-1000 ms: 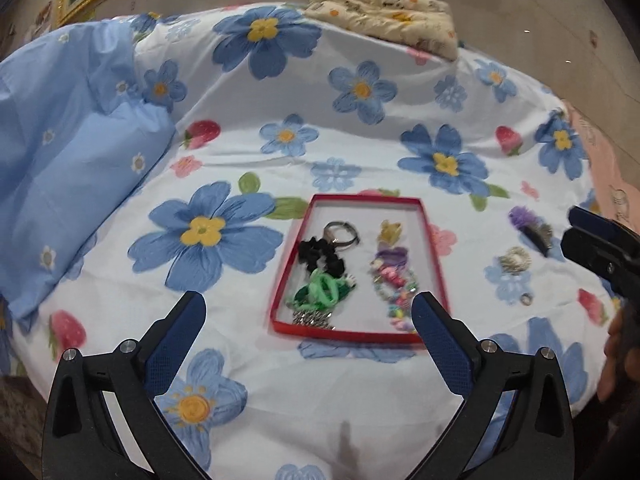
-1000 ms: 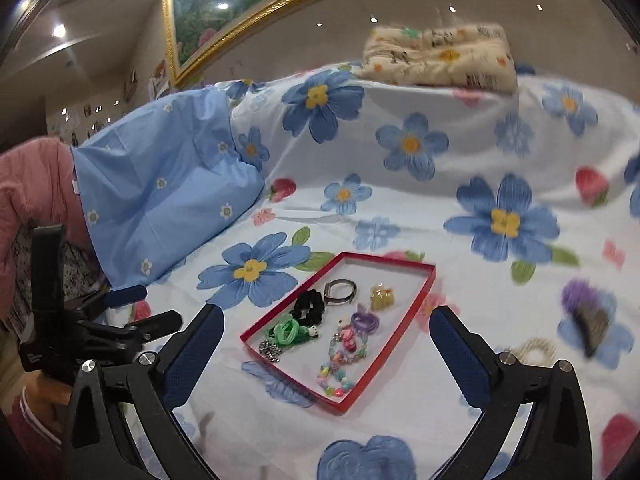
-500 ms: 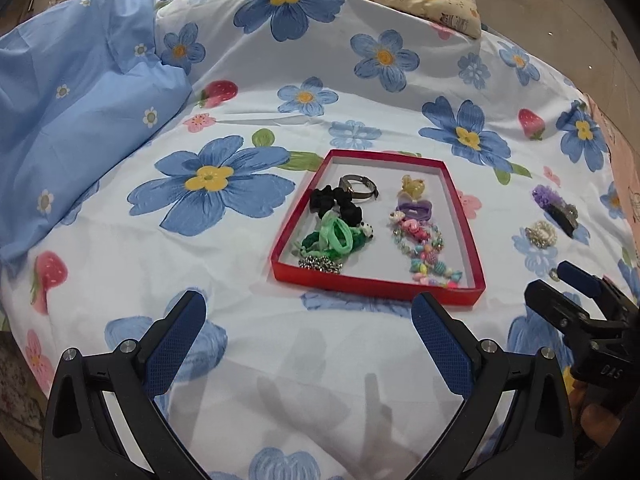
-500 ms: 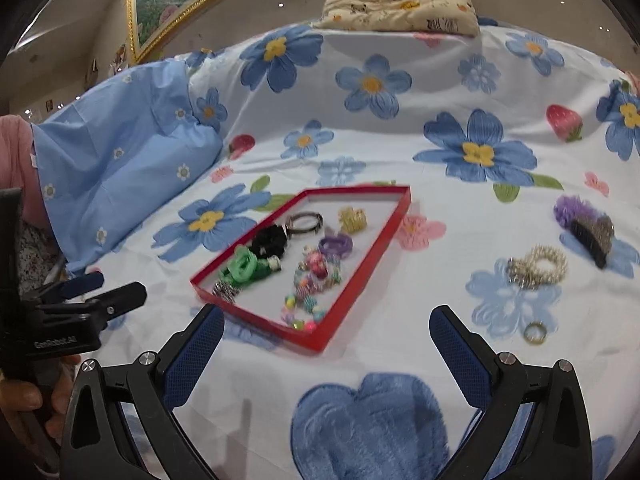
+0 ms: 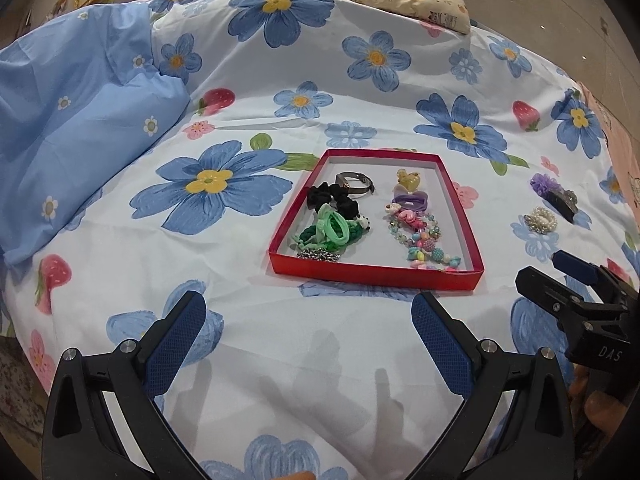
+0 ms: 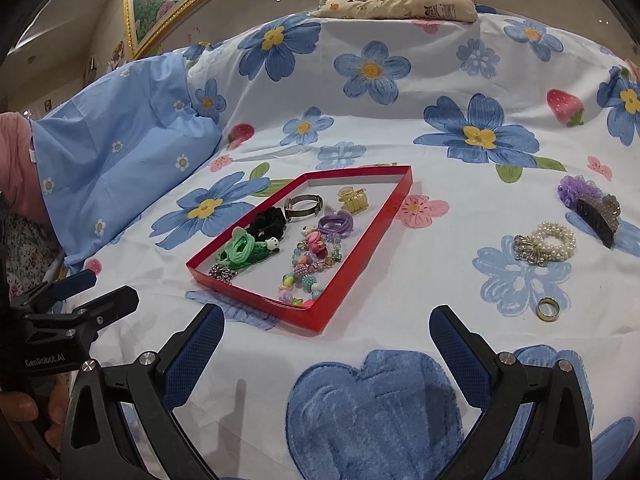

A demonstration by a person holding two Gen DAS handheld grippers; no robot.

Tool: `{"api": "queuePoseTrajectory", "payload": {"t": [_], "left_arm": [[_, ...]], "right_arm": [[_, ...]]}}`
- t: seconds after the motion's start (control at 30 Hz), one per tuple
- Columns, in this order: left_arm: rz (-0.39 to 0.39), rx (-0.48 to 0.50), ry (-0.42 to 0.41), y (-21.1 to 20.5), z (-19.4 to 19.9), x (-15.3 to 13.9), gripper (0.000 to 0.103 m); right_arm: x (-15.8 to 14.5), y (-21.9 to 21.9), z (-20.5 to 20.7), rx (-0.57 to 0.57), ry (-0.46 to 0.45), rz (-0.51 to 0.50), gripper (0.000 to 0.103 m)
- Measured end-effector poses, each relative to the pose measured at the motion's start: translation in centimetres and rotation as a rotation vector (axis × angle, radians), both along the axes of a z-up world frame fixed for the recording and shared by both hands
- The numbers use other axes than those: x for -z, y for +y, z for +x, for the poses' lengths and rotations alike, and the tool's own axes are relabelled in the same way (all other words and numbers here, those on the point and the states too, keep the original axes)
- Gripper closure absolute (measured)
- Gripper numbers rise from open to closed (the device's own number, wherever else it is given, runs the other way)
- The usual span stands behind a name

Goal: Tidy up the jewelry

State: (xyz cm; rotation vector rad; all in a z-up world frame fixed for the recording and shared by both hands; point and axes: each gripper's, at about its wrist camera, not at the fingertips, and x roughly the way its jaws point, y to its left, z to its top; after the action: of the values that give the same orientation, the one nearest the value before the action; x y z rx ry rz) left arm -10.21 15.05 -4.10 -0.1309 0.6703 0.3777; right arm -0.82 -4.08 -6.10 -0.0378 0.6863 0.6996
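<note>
left wrist view: the left gripper hovers low over the white bedsheet printed with blue flowers and strawberries, its blue-padded jaws spread wide with nothing between them. just ahead lies the shallow red cardboard tray, holding a black scrunchie, a metal bangle, green hair ties, a yellow claw clip, a purple hair tie and a pastel bead bracelet. right of the tray, on the sheet, sit a white pearl bracelet and a purple flower hair clip. the right gripper shows at the right edge, jaws parted.

right wrist view: the right gripper is also wide open and empty, above the sheet. the red tray lies ahead to the left. the pearl bracelet, the purple clip and a small gold ring lie well apart from the tray, to the right. the left gripper sits at the left edge. a blue pillow lies beyond it.
</note>
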Motion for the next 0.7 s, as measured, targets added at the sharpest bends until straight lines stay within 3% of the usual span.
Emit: {"api": "queuePoseTrajectory", "payload": {"t": [0.7], "left_arm": [[-0.012,0.001,-0.006,-0.09,-0.09,-0.37,0.000]], "right_arm": [[-0.37,-0.10,0.04,-0.002,-0.006,0.003,0.000]]}}
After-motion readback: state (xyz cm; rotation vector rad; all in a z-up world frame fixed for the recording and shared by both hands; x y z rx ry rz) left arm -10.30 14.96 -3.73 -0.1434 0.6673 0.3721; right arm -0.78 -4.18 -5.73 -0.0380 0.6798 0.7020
